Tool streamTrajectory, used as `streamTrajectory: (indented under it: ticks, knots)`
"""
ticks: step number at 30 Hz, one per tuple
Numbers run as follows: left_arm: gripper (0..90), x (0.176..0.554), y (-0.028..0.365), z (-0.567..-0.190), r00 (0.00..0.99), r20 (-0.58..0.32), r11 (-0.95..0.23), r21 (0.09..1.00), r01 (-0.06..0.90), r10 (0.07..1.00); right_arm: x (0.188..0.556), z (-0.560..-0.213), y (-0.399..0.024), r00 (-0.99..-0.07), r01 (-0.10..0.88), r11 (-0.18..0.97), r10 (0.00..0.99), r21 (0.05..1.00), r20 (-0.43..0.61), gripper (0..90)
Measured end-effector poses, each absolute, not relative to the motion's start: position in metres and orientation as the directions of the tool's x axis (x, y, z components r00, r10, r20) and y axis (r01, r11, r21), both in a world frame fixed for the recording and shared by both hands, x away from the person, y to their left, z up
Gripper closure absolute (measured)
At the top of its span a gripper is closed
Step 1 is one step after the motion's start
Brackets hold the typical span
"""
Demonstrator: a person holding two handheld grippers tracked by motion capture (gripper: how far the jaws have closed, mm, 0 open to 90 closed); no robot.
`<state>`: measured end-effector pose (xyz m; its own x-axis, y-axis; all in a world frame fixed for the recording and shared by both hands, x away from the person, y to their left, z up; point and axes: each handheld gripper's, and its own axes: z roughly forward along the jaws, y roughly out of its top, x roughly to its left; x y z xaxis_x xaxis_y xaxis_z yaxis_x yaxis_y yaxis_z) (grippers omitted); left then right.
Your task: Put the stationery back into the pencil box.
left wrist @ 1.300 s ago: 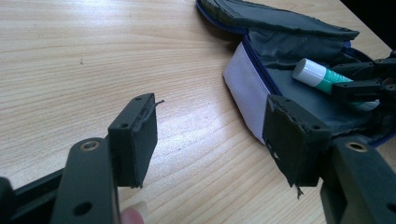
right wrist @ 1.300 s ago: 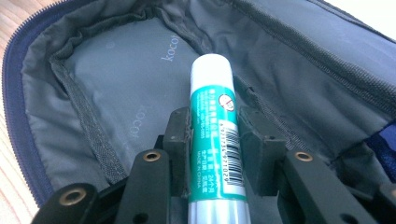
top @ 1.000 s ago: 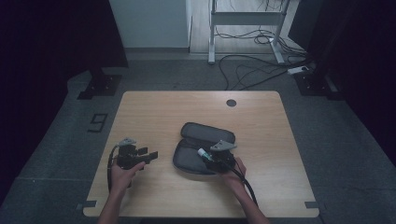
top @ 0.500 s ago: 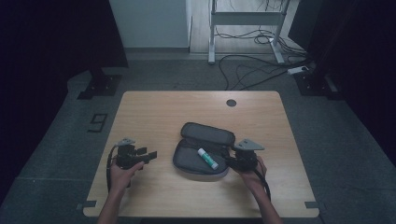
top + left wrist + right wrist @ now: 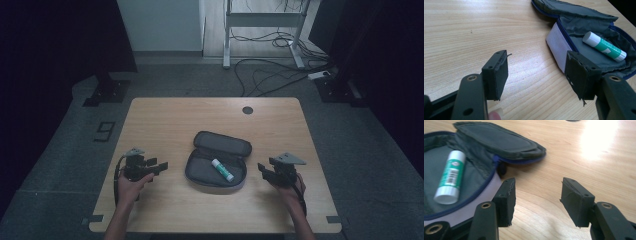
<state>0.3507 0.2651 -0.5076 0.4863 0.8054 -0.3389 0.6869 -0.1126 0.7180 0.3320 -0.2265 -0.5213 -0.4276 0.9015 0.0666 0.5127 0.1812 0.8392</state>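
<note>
A dark grey zip pouch point(image 5: 200, 167) lies open in the middle of the wooden table point(image 5: 175, 120), its lid flap folded back. A white and green glue stick point(image 5: 222, 170) rests inside it. My left gripper point(image 5: 159, 165) sits left of the pouch, open, nothing between its jaws. In the left gripper view the gripper point(image 5: 537, 67) points at the pouch point(image 5: 574, 30) and the glue stick point(image 5: 604, 46). My right gripper point(image 5: 262, 170) is right of the pouch, apart from it. Its jaws have just been opening, and nothing is between them. In the right gripper view the gripper point(image 5: 537, 192) has the pouch point(image 5: 499, 141) and glue stick point(image 5: 450, 176) at its left.
A dark round cable hole point(image 5: 247, 110) sits near the table's far edge. Cables point(image 5: 270, 75) and a desk frame lie on the floor beyond the table. Bare wood stretches on both sides of the pouch and behind it.
My right gripper has drawn back to the right, from over the pouch to the table beside it. The glue stick now lies uncovered in the pouch. The left gripper has stayed put.
</note>
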Motion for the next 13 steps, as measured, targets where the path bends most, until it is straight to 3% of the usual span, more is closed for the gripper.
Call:
streamTrajectory:
  ticks: [13]
  knots:
    - [35.7, 0.3513, 0.2647, -0.5092, 0.487, -0.336, -0.12, 0.714, 0.69, 0.806, 0.3357, -0.5274, -0.2316, -0.429, 0.528, 0.16, 0.898, 0.834, 0.099, 43.0]
